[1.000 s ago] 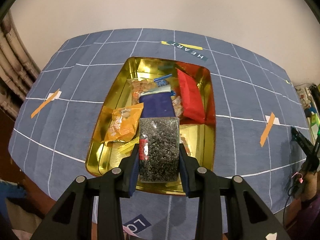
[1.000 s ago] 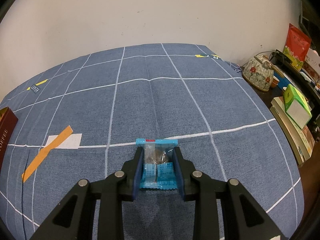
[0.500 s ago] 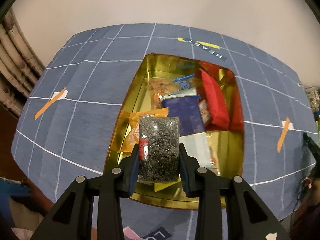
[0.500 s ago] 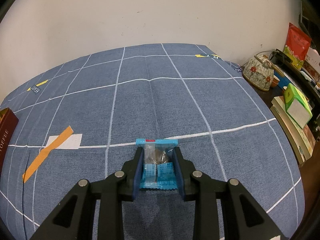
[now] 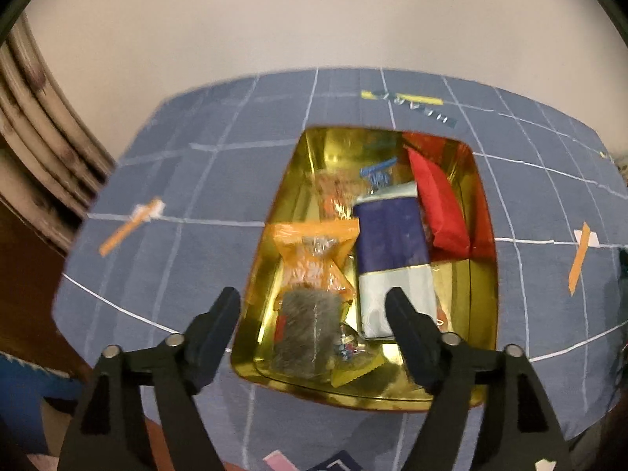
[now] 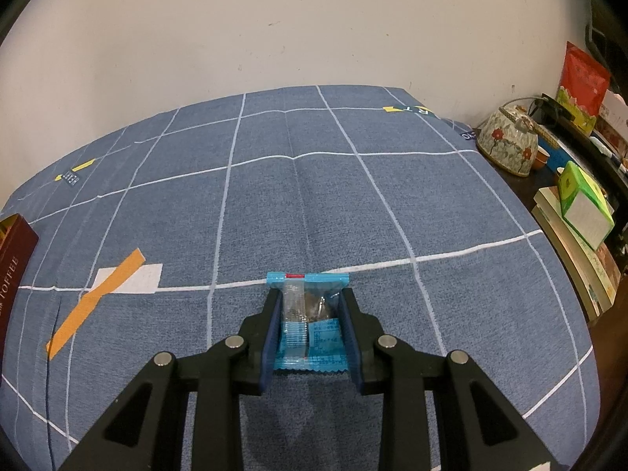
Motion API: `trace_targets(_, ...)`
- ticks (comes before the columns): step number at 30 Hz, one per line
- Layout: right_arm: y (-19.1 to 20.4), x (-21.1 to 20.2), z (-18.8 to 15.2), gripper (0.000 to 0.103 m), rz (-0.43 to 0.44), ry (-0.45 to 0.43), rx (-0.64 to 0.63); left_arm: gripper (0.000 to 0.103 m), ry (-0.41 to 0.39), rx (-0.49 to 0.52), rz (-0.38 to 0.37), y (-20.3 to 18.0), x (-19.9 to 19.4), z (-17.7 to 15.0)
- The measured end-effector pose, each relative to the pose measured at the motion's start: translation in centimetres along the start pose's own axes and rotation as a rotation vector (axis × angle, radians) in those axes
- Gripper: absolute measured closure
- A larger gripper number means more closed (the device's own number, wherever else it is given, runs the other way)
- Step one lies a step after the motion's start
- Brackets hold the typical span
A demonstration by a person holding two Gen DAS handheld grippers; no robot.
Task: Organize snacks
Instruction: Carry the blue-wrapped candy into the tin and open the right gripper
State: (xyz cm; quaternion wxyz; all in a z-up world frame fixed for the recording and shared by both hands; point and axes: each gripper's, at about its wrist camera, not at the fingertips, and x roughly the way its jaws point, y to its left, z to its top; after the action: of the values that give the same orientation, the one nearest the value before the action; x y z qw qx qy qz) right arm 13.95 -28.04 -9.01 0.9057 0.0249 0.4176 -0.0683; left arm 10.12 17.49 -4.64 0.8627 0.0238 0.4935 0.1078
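Note:
A gold tin tray (image 5: 481, 353) lies on the blue grid cloth and holds several snack packs. My left gripper (image 5: 314, 310) hangs over the tray's near end with its jaws opening and nothing between the pads. Below it, blurred, the clear pack of dark seeds (image 5: 308, 331) lies free in the tray's near left corner. An orange pack (image 5: 314, 255), a navy and white pack (image 5: 392, 251) and a red pack (image 5: 439, 204) lie further in. My right gripper (image 6: 312, 306) is shut on a small blue snack packet (image 6: 314, 325) just above the cloth.
Orange tape marks (image 5: 129, 227) (image 6: 94, 306) lie on the cloth. A dark red toffee box (image 6: 13, 267) stands at the left edge of the right wrist view. To the right, off the table, are a floral pot (image 6: 508, 143), stacked books and a green box (image 6: 585, 212).
My left gripper has opened and let go of the seed pack, which dropped into the tray's near left corner. The right gripper and its blue packet have not moved.

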Motion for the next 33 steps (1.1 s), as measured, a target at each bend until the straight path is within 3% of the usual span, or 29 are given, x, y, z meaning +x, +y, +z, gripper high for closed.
trace_targets(12,0.3,-1.6,-1.5,0.074,0.069,0.015,0.048,0.022,-0.074,0.006,-0.002,0.0,-5.3,-1.9)
trace_targets(17,2.3,-3.0,-2.0,0.074,0.117,0.013,0.016,0.021,-0.083,-0.003,-0.002,0.5,-6.4,-2.5)
trace_targets(26,9.8,-7.3,-1.5,0.074,0.274,-0.027,-0.079,0.021,-0.084,-0.059,0.016,2.6,-6.1,-2.9)
trace_targets(33,19.1,-10.4,-0.1,0.074,0.436,-0.034,-0.209,0.021,-0.082,-0.100,0.055,4.3,-5.4,-3.0)
